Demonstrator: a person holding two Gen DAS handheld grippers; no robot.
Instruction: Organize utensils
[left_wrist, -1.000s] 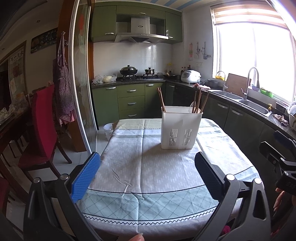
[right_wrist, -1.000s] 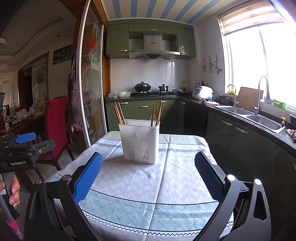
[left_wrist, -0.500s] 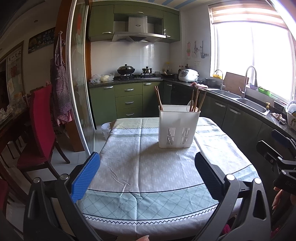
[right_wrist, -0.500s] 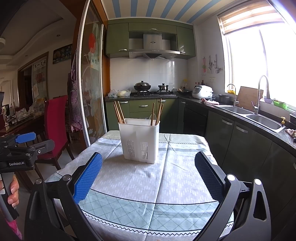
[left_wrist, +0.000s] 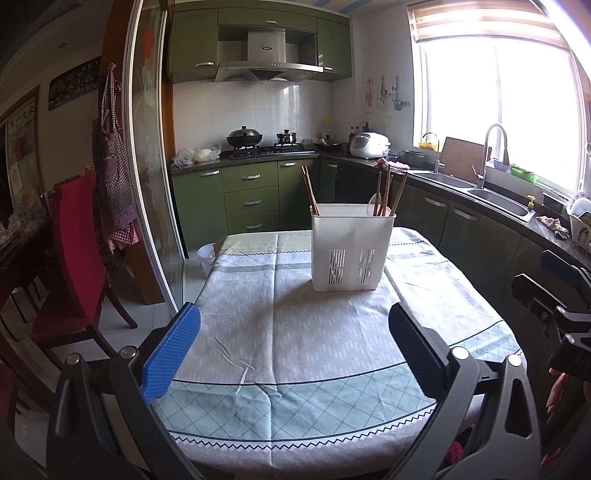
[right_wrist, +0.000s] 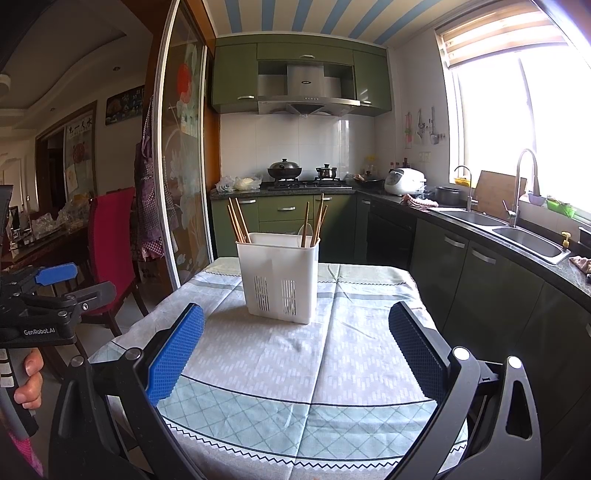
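Both the left tongs and right tongs gape apart, empty. The white utensil holder stands upright on the far surface, chopsticks inside.

Up close, the left gripper shows a black plastic frame with two angled fingers, one pad faced in bright blue ribbed rubber, the other pad in dark textured rubber, and silver screw heads shining at the pivots. The right gripper is built the same: black arms, triangular cut-outs in the outer links, blue dimpled pad one side, a dark blue textured pad on the other side, round silver bolts. From the right wrist view, the left unit's black body carries white "GenRobot.AI" lettering and a blue tab on top, gripped by a hand, with a bit of pink knit fabric below it.
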